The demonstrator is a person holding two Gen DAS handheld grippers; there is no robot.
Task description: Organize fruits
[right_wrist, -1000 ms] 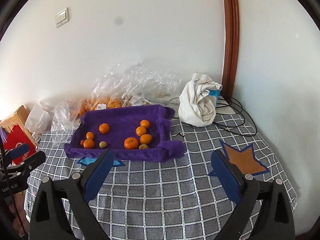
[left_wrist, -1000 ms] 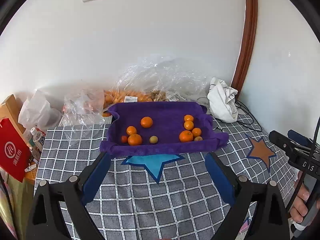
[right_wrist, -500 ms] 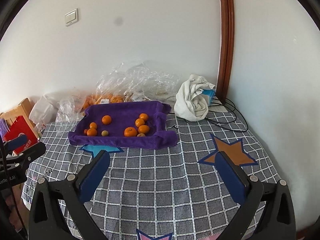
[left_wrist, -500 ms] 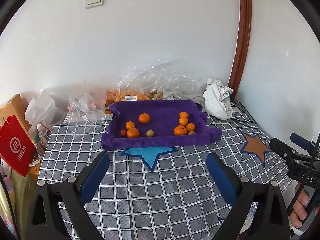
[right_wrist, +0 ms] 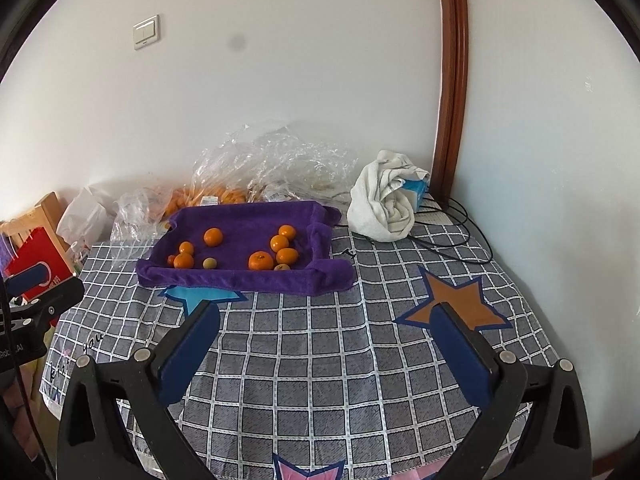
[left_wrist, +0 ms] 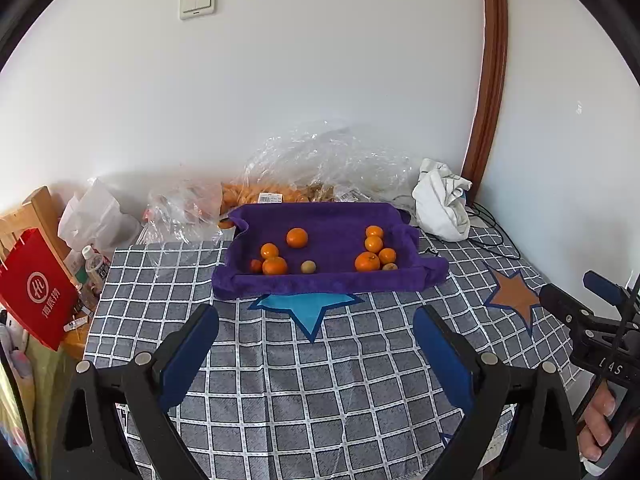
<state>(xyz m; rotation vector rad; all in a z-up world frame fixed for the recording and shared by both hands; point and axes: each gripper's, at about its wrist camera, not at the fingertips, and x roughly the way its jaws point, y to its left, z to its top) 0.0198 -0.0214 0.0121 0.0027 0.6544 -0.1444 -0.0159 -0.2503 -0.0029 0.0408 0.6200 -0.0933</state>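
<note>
Purple cloth tray (left_wrist: pixel 332 280) holds the little oranges on the bench (left_wrist: pixel 340 380), near the wall.

The oranges sit in two bunches, left bunch (left_wrist: pixel 276 258) and right bunch (left_wrist: pixel 376 254), maybe sorted that way. The soft raised edges likely stop them rolling. The left gripper (left_wrist: pixel 316 354) and right gripper (right_wrist: pixel 326 354) hang well back, jaws wide apart, holding nothing.

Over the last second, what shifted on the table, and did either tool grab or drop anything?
Both tools pulled back from the purple tray: it looks smaller and farther in both wrist views. The left tool and right tool took hold of nothing and let go of nothing; both are open and empty. The fruits lie in the same two clusters in the tray, and the white cloth and plastic bags are unmoved.
</note>
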